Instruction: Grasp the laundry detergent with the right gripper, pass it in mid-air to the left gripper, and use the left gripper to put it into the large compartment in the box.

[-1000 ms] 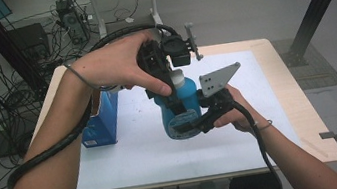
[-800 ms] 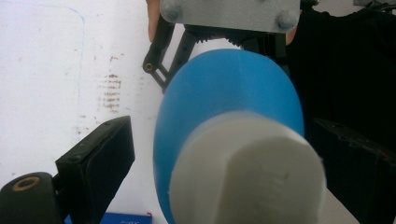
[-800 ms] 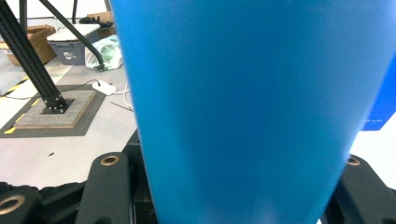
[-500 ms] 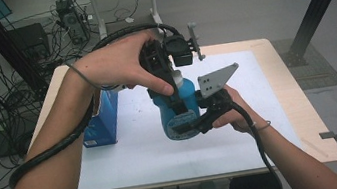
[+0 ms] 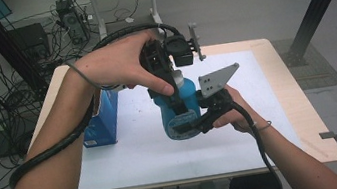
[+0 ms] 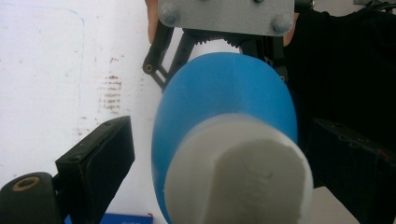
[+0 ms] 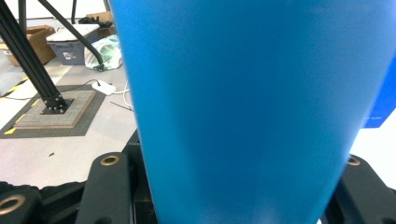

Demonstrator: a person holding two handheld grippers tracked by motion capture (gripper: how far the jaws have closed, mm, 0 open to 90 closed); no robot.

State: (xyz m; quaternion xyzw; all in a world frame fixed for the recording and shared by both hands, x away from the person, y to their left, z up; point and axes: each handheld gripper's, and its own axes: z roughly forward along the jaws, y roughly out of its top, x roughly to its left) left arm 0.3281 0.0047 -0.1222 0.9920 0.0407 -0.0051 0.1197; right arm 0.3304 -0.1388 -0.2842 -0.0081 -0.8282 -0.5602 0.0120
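A blue bottle [image 5: 179, 110] with a white cap [image 5: 179, 78] is held near the middle of the white mat [image 5: 135, 155]. My right gripper [image 5: 190, 123] is shut on the bottle's lower body; in the right gripper view the blue wall [image 7: 252, 102] sits between my right gripper's [image 7: 229, 186] jaws. My left gripper [image 5: 172, 80] comes down from above, open, with one jaw on each side of the cap. In the left gripper view the cap [image 6: 238, 172] lies between my left gripper's [image 6: 224, 163] jaws, with a gap beside the left pad [image 6: 100, 163].
A blue box [image 5: 104, 116] stands on the mat's left side, under the left forearm. The wooden table [image 5: 306, 119] has bare room to the right and front. Cables and black frame posts surround the table on the floor.
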